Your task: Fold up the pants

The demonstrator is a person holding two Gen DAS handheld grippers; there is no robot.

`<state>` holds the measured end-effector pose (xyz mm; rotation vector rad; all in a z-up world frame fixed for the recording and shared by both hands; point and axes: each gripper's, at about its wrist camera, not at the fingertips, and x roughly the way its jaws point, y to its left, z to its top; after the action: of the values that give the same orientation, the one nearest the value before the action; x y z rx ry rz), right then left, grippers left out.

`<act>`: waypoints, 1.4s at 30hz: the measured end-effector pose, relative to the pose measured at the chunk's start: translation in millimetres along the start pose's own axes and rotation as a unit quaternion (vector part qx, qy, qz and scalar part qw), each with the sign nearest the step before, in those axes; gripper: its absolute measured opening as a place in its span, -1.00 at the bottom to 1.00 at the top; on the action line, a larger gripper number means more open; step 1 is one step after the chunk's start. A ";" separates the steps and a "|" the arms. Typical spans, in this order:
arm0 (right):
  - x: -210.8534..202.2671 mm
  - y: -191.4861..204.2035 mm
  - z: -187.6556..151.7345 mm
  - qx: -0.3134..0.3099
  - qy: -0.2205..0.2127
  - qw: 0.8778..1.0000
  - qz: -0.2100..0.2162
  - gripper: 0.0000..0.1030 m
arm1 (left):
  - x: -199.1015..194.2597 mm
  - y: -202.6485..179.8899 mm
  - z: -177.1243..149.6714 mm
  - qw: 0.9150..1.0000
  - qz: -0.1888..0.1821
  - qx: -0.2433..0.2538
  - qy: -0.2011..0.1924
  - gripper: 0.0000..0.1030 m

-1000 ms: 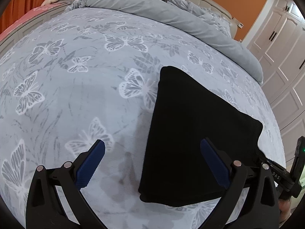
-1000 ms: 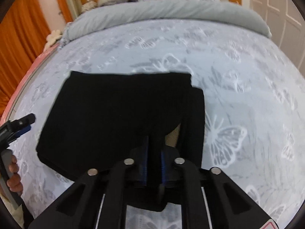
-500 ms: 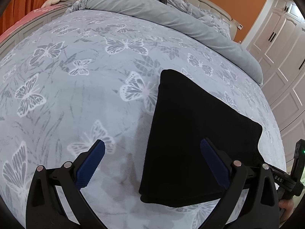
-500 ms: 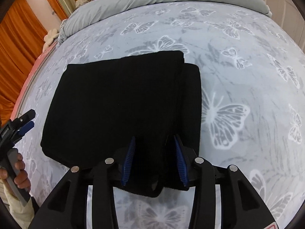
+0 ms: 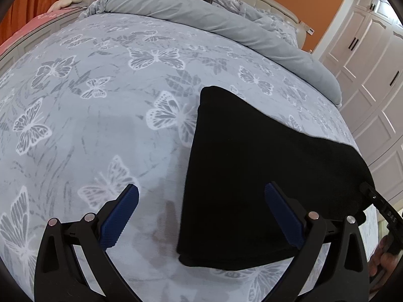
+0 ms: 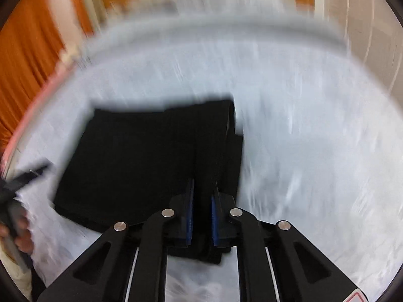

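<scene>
The folded black fabric pants (image 5: 257, 176) lie flat on the bed's pale grey butterfly-print bedspread (image 5: 100, 125), toward its near right part. The left hand-held gripper (image 5: 201, 209) hangs over their near left edge with blue-padded jaws wide apart, holding nothing. In the blurred right wrist view, the right hand-held gripper (image 6: 202, 211) has its jaws nearly together, pinching a near fold of the pants (image 6: 151, 161). A rolled grey duvet (image 5: 214, 20) lies across the far end of the bed.
</scene>
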<state>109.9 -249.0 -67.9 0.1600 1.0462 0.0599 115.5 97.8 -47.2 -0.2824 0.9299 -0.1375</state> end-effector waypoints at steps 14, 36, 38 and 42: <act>9.9 -27.1 -13.2 0.081 0.033 0.994 0.063 0.29 | 38.6 25.0 -11.6 0.989 -0.056 -0.086 0.106 0.91; -52.9 -12.4 -94.3 0.108 0.010 0.980 0.164 -0.11 | -42.8 -4.9 -24.2 0.984 -0.150 -0.035 0.089 -0.47; -36.6 -20.0 -118.9 0.109 0.045 0.989 0.088 0.04 | -38.9 -3.1 -53.3 0.985 -0.126 -0.016 0.120 -0.20; -104.1 -14.9 -116.6 0.088 -0.094 0.992 0.009 -0.03 | -25.8 10.0 -87.6 0.989 -0.056 -0.002 0.135 0.17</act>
<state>-43.5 -264.7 -38.2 0.3287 0.8620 -0.0299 29.6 97.6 -79.8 -0.3248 1.1831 -0.2828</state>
